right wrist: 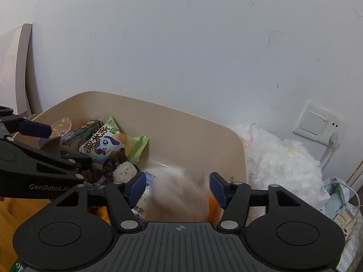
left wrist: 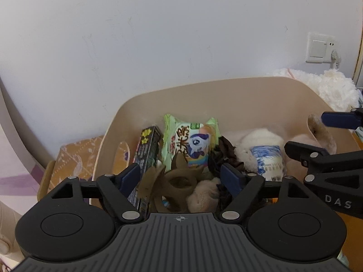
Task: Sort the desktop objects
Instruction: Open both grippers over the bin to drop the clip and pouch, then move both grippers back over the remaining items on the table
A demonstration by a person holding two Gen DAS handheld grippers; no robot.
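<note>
beige bin (left wrist: 226,95): under both tongs, against white wall. left gripper (left wrist: 181,174): jaws wide, holding nothing, a brown flower-shaped clip (left wrist: 174,176) between and below its fingers. ahead of it: green pony snack packet (left wrist: 192,142), dark box (left wrist: 147,149) to its left. right gripper (right wrist: 177,189): jaws wide, a blurred beige plush item (right wrist: 179,195) between them; contact cannot be told.

White wall switch-socket (right wrist: 317,122) — plug (right wrist: 333,141) inserted.
</note>
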